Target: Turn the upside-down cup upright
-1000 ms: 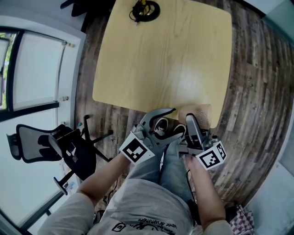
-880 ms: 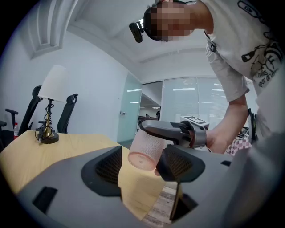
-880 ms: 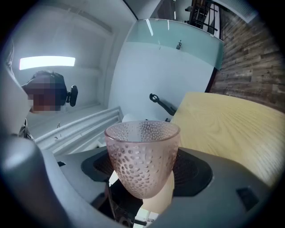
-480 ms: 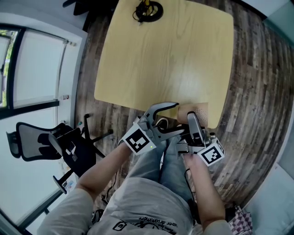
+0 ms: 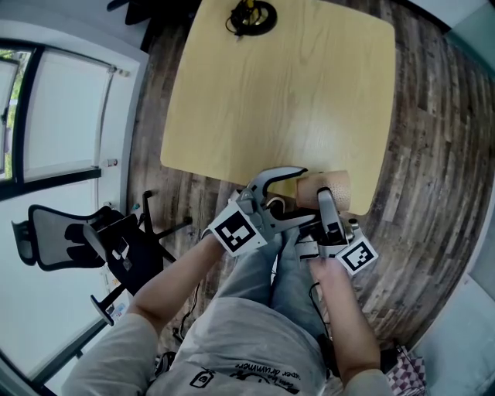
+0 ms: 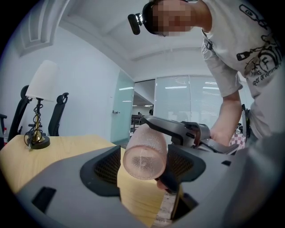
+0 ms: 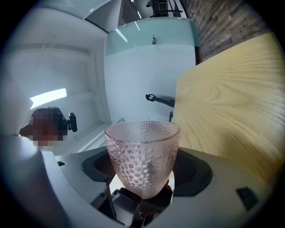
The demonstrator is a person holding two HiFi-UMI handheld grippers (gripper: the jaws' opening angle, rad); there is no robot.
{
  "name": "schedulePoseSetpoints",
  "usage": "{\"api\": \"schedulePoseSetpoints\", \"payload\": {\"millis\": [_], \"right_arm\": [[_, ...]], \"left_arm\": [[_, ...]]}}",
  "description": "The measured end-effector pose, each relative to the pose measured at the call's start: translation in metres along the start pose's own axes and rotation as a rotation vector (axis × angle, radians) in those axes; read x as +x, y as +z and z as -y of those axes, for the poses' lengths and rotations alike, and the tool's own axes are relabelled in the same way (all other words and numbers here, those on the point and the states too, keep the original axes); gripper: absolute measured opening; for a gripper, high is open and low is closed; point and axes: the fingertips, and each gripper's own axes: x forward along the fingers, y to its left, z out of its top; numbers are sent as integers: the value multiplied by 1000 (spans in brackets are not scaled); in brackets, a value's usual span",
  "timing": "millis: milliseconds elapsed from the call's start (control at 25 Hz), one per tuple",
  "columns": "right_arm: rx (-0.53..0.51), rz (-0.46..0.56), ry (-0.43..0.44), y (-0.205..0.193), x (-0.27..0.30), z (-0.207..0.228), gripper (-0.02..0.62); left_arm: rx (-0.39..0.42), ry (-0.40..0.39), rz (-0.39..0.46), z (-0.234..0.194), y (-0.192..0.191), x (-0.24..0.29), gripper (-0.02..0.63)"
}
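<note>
One view — right gripper view — shows inside the cup (image 7: 141, 153).

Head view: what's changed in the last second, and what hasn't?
The left gripper has just been opening its jaws wider. The cup lies between them, but the pads do not press on it. Both grippers and the cup edged slightly toward the table. Unchanged: the right gripper stays shut on the cup's base end, and the lamp stands at the table's far edge.
</note>
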Motion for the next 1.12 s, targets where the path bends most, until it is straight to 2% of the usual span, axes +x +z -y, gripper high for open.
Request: {"api": "schedulePoseSetpoints", "payload": {"millis": [200,640,880,1120], "right_arm": [[75,-3,47,-7,1,-2,363],[150,-14,94,-10,0,0,362],[121,-51,102,-14,0,0,364],[62,-70,71,-13,-7,5,364]], "left_arm": [[19,-32,-4,3,3,3,322],[27,-57,-15,5,0,4,313],[-20,-47,-12,2,0,3,310],[-13,-42,-24,2,1,1,310]]}}
